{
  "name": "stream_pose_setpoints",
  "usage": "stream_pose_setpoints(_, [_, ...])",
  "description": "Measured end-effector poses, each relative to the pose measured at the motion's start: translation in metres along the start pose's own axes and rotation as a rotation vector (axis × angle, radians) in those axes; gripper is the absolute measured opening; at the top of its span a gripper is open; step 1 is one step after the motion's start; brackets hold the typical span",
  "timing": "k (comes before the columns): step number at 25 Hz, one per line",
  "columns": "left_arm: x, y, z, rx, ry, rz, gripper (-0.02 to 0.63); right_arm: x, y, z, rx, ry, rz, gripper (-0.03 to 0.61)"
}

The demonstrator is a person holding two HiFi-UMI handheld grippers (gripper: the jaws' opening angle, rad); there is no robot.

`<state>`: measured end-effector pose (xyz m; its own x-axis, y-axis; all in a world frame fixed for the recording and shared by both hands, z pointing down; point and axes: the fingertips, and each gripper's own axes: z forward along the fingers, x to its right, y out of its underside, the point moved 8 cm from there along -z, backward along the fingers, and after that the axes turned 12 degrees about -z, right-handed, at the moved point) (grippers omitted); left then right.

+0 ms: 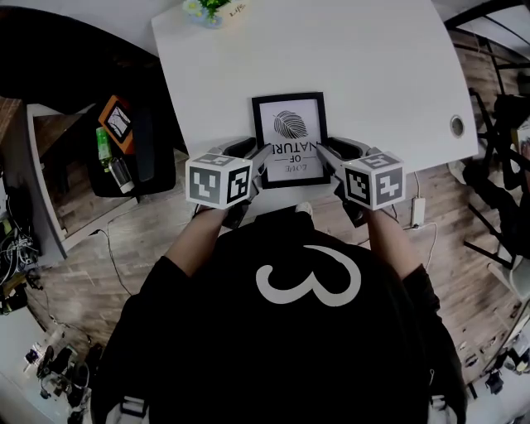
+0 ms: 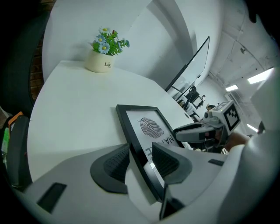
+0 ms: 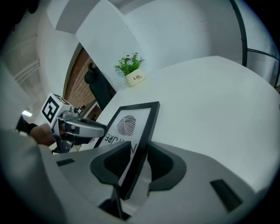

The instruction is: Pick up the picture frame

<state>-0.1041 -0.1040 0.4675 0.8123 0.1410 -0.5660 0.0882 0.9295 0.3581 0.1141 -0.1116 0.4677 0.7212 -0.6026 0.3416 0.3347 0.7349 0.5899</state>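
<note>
A black picture frame (image 1: 290,137) with a leaf print lies on the white table (image 1: 373,66), its near edge at the table's front. My left gripper (image 1: 263,161) straddles its left side and my right gripper (image 1: 321,157) its right side. In the left gripper view the frame's (image 2: 148,127) rim runs between the jaws of the left gripper (image 2: 140,153), thin gaps beside the pads. The right gripper view shows the same: the frame (image 3: 131,120) stands between the right gripper's (image 3: 139,151) open jaws. Each gripper also appears in the other's view.
A small pot of flowers (image 1: 207,12) stands at the table's far edge. A round cable hole (image 1: 457,126) sits near the right edge. Left of the table is a low shelf (image 1: 116,141) with bottles; cables lie on the wooden floor.
</note>
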Motion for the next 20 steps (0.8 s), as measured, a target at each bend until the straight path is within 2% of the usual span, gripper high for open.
stream_pose_setpoints(8, [-0.0017, -0.0007, 0.0012, -0.007, -0.012, 0.0, 0.152, 0.0032, 0.0027, 0.0039, -0.022, 0.029, 0.01, 0.114])
stream_pose_setpoints(17, [0.0021, 0.0002, 0.0019, 0.009, -0.049, 0.029, 0.152, 0.0018, 0.0041, 0.0035, 0.004, 0.042, 0.003, 0.11])
stream_pose_setpoints(20, [0.0002, -0.0002, 0.0018, 0.014, -0.064, 0.033, 0.126, 0.002, 0.0038, 0.0039, 0.003, 0.043, 0.008, 0.109])
